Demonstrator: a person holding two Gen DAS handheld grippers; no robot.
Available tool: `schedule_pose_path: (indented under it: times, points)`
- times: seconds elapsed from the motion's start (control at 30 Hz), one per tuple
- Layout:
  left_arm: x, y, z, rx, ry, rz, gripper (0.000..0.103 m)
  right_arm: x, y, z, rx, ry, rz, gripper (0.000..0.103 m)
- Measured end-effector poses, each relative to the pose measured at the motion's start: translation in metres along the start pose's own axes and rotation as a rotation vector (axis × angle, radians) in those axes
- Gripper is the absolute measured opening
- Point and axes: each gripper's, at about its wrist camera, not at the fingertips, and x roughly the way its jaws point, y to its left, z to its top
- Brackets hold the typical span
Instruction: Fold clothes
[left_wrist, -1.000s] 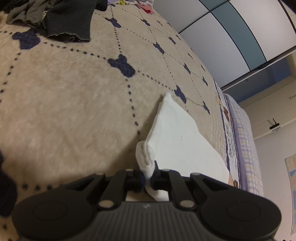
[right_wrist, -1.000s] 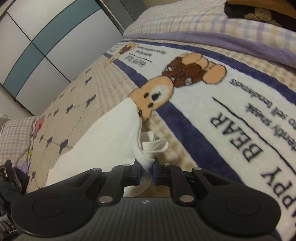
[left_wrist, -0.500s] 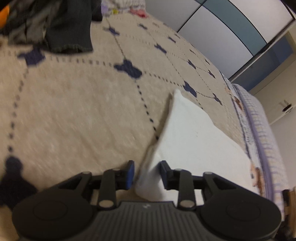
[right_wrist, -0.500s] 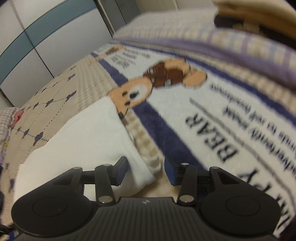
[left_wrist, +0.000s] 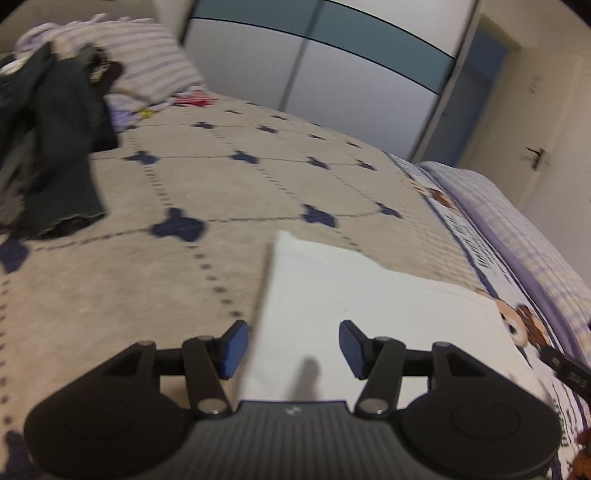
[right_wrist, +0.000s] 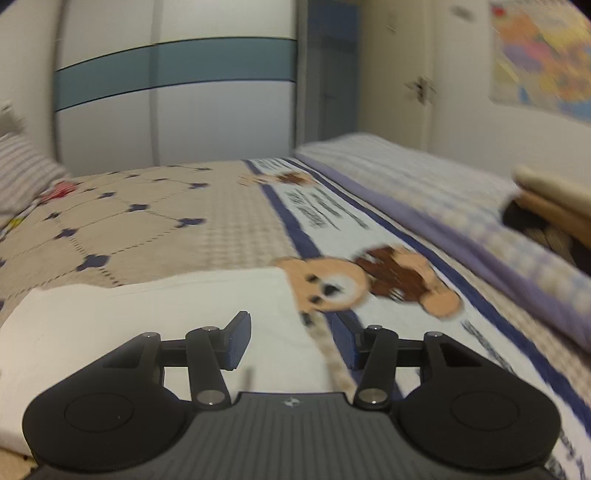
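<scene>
bed cover (left_wrist: 229, 280): beige, dotted diamond grid with dark blue motifs; fills everything ahead of and to the left of the left gripper, ahead-left of the right gripper
wardrobe (left_wrist: 332, 74): far ahead of both grippers, pale sliding panels with 1 teal band across
bear blanket (right_wrist: 406, 295): white strip with blue borders, printed text and cartoon bears; ahead-right of the right gripper, running away from it; a bear print sits just past the right fingertip
checked bedding (right_wrist: 461, 206): lilac/cream, right of the bear blanket, far right of the right gripper
white garment (left_wrist: 369, 317): folded flat rectangle on the bed cover, lying directly ahead of and under both grippers; in the left view its left edge runs up between the fingers, body spreads ahead-right; in the right view its right edge ends between the fingers, body spreads ahead-left
dark clothes pile (left_wrist: 51, 147): crumpled, far ahead-left of the left gripper, well apart from the white garment
striped pillow (left_wrist: 147, 62): behind the dark pile, far ahead-left
door (left_wrist: 535, 147): far ahead-right, handle visible, blurred
left gripper (left_wrist: 293, 345): jaws parted about halfway, have just been opening; pads off the cloth, nothing pinched, garment edge lies below the gap
right gripper (right_wrist: 290, 345): jaws parted about halfway, have just been opening; pads clear of the cloth, nothing held, garment edge below the gap
blur: both views smeared, small detail unreadable
</scene>
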Motion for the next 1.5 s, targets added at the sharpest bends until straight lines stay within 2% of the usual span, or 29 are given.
schedule_pose_path:
  times: [0.1, 0.23, 0.33, 0.4, 0.47, 0.63, 0.8, 0.97, 1.1, 1.23, 1.5]
  points:
    - [0.011, -0.015, -0.007, 0.055, 0.006, -0.042, 0.057, 0.007, 0.006, -0.004, -0.011, 0.015, 0.088, 0.055]
    - [0.022, -0.033, -0.021, 0.153, 0.007, -0.087, 0.058, 0.015, 0.015, -0.013, -0.048, 0.054, 0.155, 0.055]
    - [0.024, -0.047, -0.033, 0.269, -0.003, -0.094, 0.066, 0.018, 0.019, -0.017, -0.047, 0.079, 0.212, 0.056]
    - [0.026, -0.052, -0.04, 0.348, -0.009, -0.078, 0.067, 0.021, 0.026, -0.023, -0.048, 0.12, 0.23, 0.057]
    - [0.027, -0.051, -0.044, 0.382, -0.003, -0.079, 0.067, 0.024, 0.03, -0.03, -0.064, 0.141, 0.23, 0.058]
    - [0.027, -0.039, -0.041, 0.365, 0.027, -0.115, 0.068, 0.027, 0.026, -0.039, -0.047, 0.146, 0.264, 0.059]
    - [0.015, -0.038, -0.038, 0.336, 0.018, -0.136, 0.067, 0.023, 0.027, -0.036, -0.041, 0.138, 0.264, 0.06]
    - [-0.006, -0.044, -0.045, 0.344, 0.023, -0.226, 0.069, -0.001, 0.033, -0.028, -0.084, 0.102, 0.294, 0.06]
    - [-0.005, -0.046, -0.057, 0.38, 0.065, -0.216, 0.07, -0.008, 0.042, -0.036, -0.127, 0.128, 0.31, 0.061]
    - [-0.002, -0.043, -0.061, 0.405, 0.072, -0.21, 0.071, -0.006, 0.042, -0.041, -0.138, 0.139, 0.311, 0.062]
    - [-0.001, -0.035, -0.058, 0.394, 0.092, -0.219, 0.071, -0.003, 0.037, -0.04, -0.127, 0.153, 0.322, 0.063]
